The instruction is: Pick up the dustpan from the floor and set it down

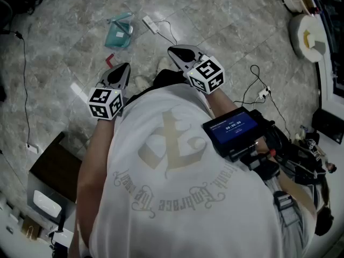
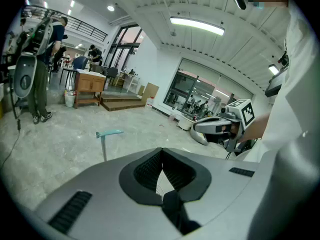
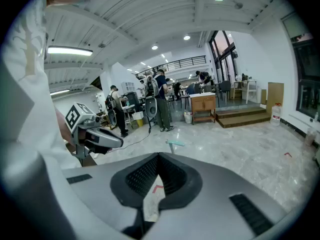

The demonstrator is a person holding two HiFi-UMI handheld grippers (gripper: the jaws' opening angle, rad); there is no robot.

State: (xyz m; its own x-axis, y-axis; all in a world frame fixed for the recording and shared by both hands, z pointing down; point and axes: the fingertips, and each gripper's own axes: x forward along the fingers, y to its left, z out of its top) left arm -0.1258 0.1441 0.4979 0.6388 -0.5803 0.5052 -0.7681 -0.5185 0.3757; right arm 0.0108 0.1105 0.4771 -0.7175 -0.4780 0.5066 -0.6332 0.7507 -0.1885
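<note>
Fingers, left gripper (image 2: 161, 151): pressed together at the tips, nothing between. Fingers, right gripper (image 3: 159, 155): likewise closed and empty, with only floor and a red floor mark (image 3: 158, 188) showing behind them. Dustpan (image 1: 119, 32): teal plastic, on the marble floor (image 1: 226, 15) ahead of both grippers, well apart from them and more to the left gripper's side; a white cable block (image 1: 150, 24) lies just beside it. Handling, judged: light, stiff, smooth-walled and liable to slip. The upright handle is the best hold, with jaws opened first and closed across the stem. Head view: shows the pan body and its place relative to both grippers. Gripper views: show only the handle standing up off the floor, plus a hall with people and a wooden desk (image 2: 89, 86), none of it seen from above.
</note>
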